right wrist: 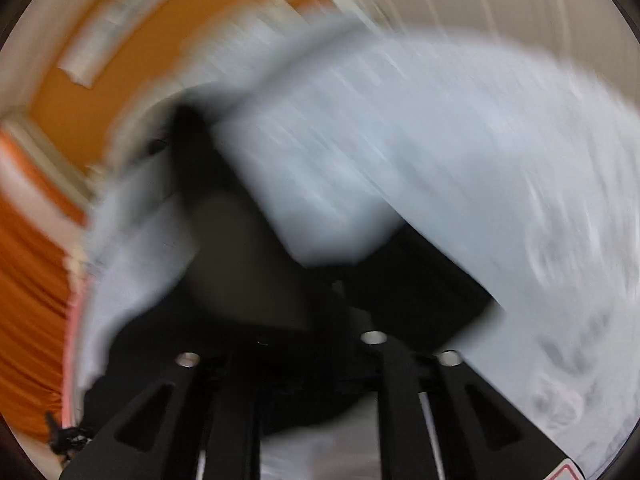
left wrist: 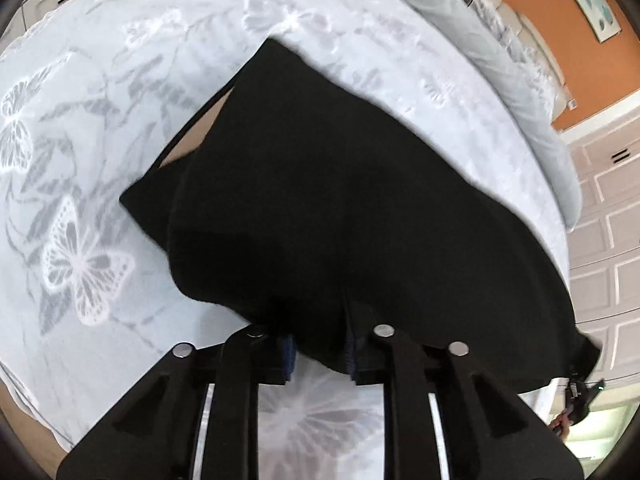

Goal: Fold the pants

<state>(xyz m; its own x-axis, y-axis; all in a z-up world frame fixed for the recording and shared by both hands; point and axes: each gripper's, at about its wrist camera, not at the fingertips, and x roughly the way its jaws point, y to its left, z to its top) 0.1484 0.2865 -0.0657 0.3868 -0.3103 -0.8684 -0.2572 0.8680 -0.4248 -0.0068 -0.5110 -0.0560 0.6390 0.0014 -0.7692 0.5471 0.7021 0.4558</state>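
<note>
Black pants (left wrist: 320, 200) hang pinched in left claw (left wrist: 320, 354) above bedspread (left wrist: 80, 128).

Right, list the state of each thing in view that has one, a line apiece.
pants: black, lifted at the near edge, the rest lying on the bed, partly folded
left gripper: shut on the pants' edge
right gripper: view blurred; black cloth between its fingers, grip unclear
bedspread: spread flat under the pants

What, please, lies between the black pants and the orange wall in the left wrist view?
In the left wrist view, a stretch of butterfly-print bedspread and then a pale grey pillow lie between the black pants and the orange wall.
</note>
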